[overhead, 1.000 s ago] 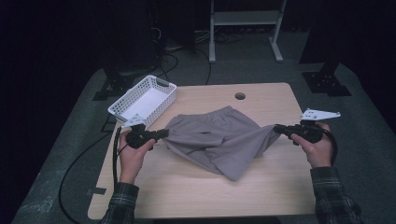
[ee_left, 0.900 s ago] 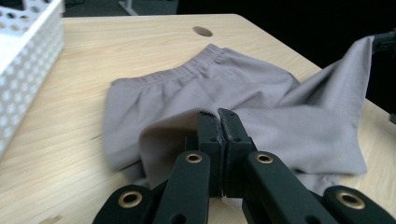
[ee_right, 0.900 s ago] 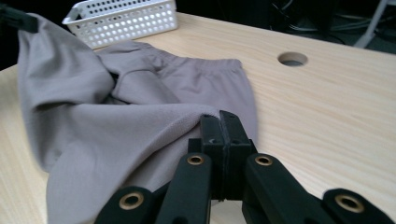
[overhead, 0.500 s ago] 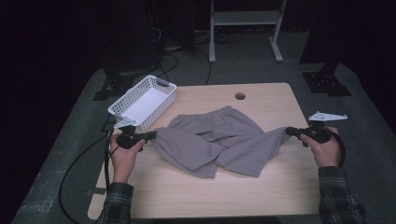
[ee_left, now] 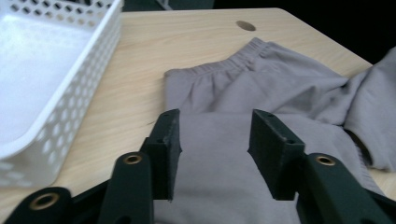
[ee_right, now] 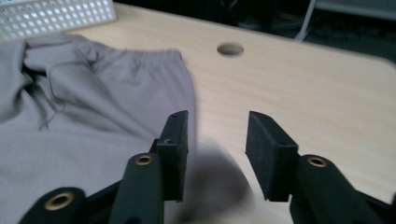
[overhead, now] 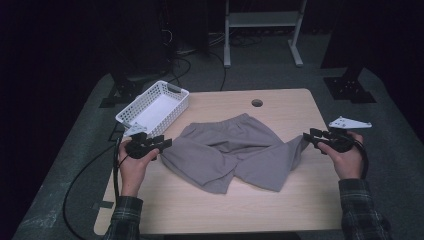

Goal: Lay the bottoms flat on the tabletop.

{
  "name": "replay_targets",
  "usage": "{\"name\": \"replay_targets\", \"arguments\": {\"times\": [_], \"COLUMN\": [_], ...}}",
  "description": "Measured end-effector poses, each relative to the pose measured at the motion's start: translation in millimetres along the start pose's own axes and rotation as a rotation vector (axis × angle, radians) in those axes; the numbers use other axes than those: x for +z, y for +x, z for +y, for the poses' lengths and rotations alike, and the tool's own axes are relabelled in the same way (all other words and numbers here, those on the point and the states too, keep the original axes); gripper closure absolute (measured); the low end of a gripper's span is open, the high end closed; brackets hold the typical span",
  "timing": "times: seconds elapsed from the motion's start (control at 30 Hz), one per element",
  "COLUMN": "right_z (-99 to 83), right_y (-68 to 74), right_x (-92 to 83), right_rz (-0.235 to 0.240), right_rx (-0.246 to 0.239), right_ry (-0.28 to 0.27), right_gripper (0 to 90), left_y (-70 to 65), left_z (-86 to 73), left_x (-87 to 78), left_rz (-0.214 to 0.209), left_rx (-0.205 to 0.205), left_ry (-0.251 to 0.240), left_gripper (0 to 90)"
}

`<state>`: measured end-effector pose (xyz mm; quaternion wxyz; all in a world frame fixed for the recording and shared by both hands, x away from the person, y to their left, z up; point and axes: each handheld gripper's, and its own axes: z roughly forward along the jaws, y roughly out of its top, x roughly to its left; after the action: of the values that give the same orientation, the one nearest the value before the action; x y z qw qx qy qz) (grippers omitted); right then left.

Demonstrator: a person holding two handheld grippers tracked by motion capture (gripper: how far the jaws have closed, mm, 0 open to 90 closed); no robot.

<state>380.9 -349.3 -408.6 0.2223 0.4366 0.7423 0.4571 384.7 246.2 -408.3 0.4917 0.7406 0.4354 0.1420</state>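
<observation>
Nearest the person, two plaid sleeves come in over the front edge of the pale wooden bench (overhead: 280,210), each hand carrying a black claw. The left claw (overhead: 161,143) sits near the bench's left side, its tips just at the left edge of the grey shorts (overhead: 235,152); the left gripper view shows its jaws standing apart, having just been opening, with grey cloth lying slack below and between them and neither pad pressing on it. The right claw (overhead: 309,136) is held near the right edge of the bench, its tips just beside the right-hand leg of the shorts; in the right gripper view its jaws are likewise apart, having just been opening, with bare wood and a blurred dark patch between them and the cloth off to their left. The shorts lie released on the middle of the bench, spread wide but rumpled, waistband toward the far side, the two legs overlapping toward the near side. Beyond the left claw, a white perforated basket (overhead: 172,93) sits at the far left corner, set at an angle, apart from the shorts. A round hole (overhead: 257,103) marks the far edge of the bench. Farther off, a white metal stand (overhead: 262,20) is on the dark floor.
</observation>
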Motion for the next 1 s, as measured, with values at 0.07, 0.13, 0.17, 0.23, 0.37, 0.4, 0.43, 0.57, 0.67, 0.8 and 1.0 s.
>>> {"name": "replay_targets", "arguments": {"times": [0.07,0.13,0.17,0.23,0.37,0.4,0.43,0.57,0.67,0.8,1.0], "right_z": [5.0,10.8,12.6,17.6,23.8,24.7,25.3,19.6,11.3,-1.8,-22.2], "right_y": [6.3,13.0,15.2,21.5,31.8,33.5,35.8,48.4,61.7,84.0,115.0], "right_x": [-1.4,-4.6,-5.8,-9.0,-12.2,-12.2,-11.5,-2.5,5.5,15.0,25.6], "right_rz": [-0.003,-0.006,-0.004,0.002,0.020,0.029,0.041,0.091,0.137,0.213,0.317], "right_rx": [-0.027,-0.050,-0.057,-0.076,-0.106,-0.107,-0.108,-0.137,-0.161,-0.208,-0.278], "right_ry": [-0.023,-0.048,-0.056,-0.070,-0.083,-0.081,-0.077,-0.033,0.010,0.073,0.155], "right_gripper": [55.4,53.1,52.3,50.7,49.0,48.3,48.1,48.3,48.3,48.9,49.3], "left_y": [-5.0,-8.7,-12.4,-17.7,-28.2,-31.6,-34.9,-49.9,-60.9,-69.8,-77.8], "left_z": [1.6,2.5,2.9,2.8,1.5,0.9,0.1,-4.8,-11.1,-23.3,-43.2], "left_x": [3.0,5.4,7.9,12.3,21.4,23.6,26.1,34.7,41.0,50.9,59.3], "left_rz": [-0.019,-0.035,-0.040,-0.051,-0.091,-0.097,-0.108,-0.130,-0.150,-0.157,-0.153], "left_rx": [0.017,0.032,0.047,0.066,0.085,0.090,0.098,0.131,0.158,0.182,0.229], "left_ry": [0.005,0.019,0.027,0.040,0.053,0.063,0.071,0.108,0.126,0.183,0.265], "left_gripper": [53.3,54.6,54.2,52.6,51.1,51.1,51.1,49.4,46.6,44.7,41.3]}}
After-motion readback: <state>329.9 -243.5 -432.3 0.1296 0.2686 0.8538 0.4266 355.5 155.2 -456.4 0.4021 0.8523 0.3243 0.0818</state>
